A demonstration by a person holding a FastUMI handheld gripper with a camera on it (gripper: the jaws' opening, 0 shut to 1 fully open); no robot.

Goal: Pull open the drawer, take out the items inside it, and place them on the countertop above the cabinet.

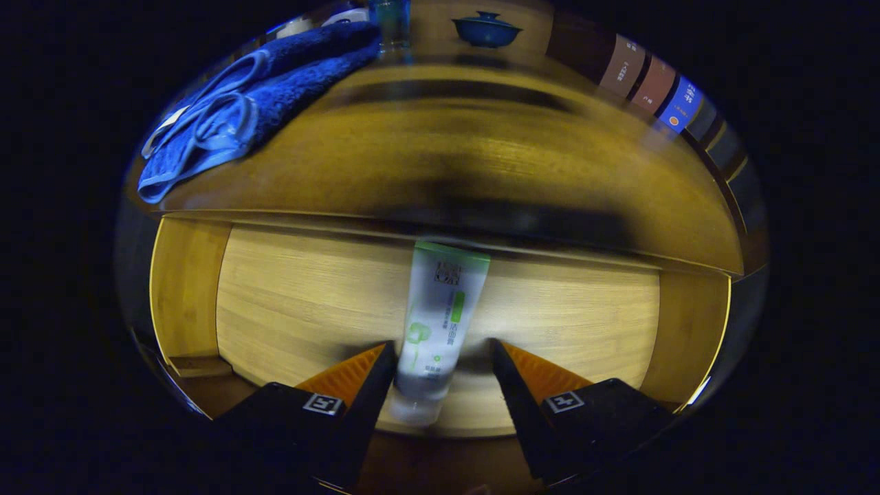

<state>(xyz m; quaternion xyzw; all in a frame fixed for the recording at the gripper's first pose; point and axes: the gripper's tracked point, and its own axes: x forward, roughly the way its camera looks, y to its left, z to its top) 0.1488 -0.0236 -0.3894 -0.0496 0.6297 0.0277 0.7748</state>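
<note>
White tube (pixel 437 323) lies in the drawer (pixel 295 295) between the parted gripper (pixel 443 361) fingers.

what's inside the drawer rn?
One tube lies on the drawer floor, between the open gripper fingers. Its far end runs up to the countertop edge, which hides the drawer's back.

I have the tongs (pixel 440 357) spread wide over the open drawer (pixel 309 302), and a pale tube (pixel 440 323) with a green end lies on the drawer's wooden floor between the fingers (pixel 375 375), its near end just beside the left one and well apart from the right one. The tube's green end points toward the front edge of the bench (pixel 447 165) above the drawer. On the bench I see a folded blue towel (pixel 254 103) at its far left corner and a blue lidded bowl (pixel 487 29) by its far edge.
</note>
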